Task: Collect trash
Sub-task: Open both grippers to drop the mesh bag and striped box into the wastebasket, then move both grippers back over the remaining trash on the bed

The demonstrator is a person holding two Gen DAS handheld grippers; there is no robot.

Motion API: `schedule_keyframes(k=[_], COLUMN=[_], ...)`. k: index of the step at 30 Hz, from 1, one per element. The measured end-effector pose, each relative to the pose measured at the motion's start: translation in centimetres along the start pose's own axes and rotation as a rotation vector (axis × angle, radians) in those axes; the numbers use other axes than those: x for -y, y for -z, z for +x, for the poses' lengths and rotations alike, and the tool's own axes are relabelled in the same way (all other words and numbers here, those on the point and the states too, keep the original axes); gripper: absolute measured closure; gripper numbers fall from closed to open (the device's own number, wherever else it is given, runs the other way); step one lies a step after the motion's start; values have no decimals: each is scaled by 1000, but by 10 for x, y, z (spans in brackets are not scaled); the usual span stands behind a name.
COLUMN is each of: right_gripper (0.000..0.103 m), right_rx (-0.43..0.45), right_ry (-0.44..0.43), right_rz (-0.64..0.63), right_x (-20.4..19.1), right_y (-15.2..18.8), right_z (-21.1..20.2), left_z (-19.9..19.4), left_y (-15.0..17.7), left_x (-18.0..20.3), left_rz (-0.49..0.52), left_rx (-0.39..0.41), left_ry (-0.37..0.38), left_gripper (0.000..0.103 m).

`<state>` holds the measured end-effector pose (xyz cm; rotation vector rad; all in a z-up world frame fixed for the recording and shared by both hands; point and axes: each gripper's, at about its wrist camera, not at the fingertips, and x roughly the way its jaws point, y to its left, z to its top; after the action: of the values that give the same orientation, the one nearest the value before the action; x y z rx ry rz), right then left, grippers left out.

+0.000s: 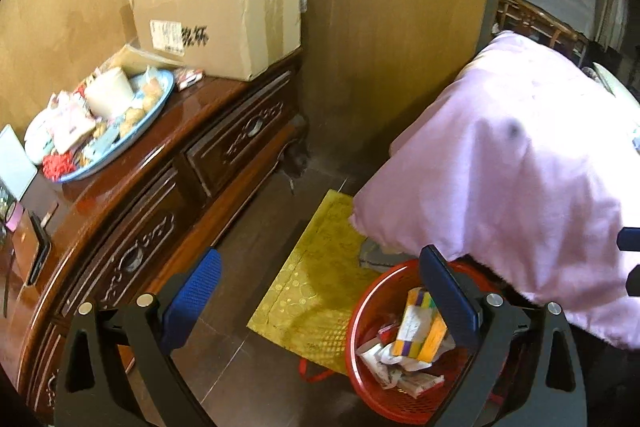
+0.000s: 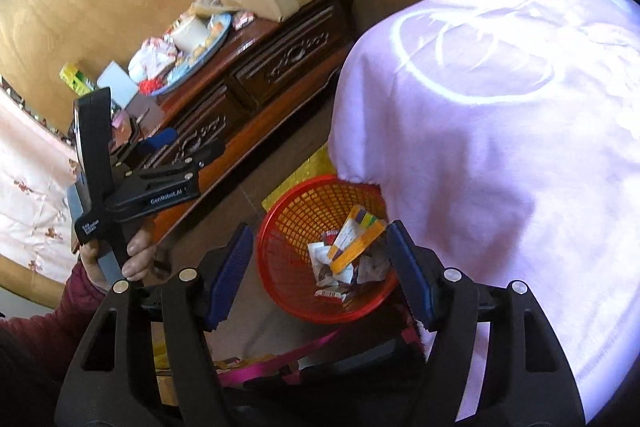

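A: What holds the trash?

B: One round red plastic basket (image 2: 288,227) with mesh walls, on the dark floor beside the pink cloth (image 2: 500,155). The cloth's edge hangs over the basket's rim on one side.

A: And inside it?

B: A flat carton (image 2: 360,235) with yellow, purple and green stripes, leaning on end, over crumpled white wrappers (image 1: 384,359). I can't count the wrappers; they're bunched together.

A: The grippers?

B: Both spread wide with nothing between the pads. The left gripper (image 1: 320,301) has ribbed blue pads on black arms; its far pad sits in front of the basket in that view. The right gripper (image 2: 320,271) frames the basket, one pad on each side, above it.

A: Is a hand visible?

B: Yes, the left hand (image 2: 134,259) around the other gripper's black handle, with a dark red quilted sleeve.

A: What's beside the basket?

B: A yellow patterned sheet (image 1: 316,267), glossy, lying flat on the floor and reaching under the basket's edge.

A: And the furniture?

B: One carved dark wood cabinet (image 1: 224,143), polished; three drawer fronts show. On top: one open cardboard box (image 1: 224,27) and one oval blue tray (image 1: 132,135) piled with packets and snacks, plus a white cylinder (image 1: 108,93) standing on it.
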<state>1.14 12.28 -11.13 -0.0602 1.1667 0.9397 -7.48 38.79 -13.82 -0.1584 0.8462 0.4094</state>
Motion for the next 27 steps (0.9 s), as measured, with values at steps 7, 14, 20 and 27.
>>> schedule_keyframes(k=[7,14,20,27], right_gripper=[35,34,30,22], right_rx=[129,296,436,565], right_ry=[23,75,128,264], right_rz=[35,71,119,207], right_x=[8,23,46,101], right_y=[12,43,71,103], right_z=[-52,-124,-183,-232], left_z=[-41,-96,-138,-155], left_y=[-17,-31,-32,-19], left_x=[28,81,146,233], left_rz=[52,154,282,454], left_rx=[90,202,279,298], left_ry=[32,96,150,207], left_gripper=[6,6,6,6])
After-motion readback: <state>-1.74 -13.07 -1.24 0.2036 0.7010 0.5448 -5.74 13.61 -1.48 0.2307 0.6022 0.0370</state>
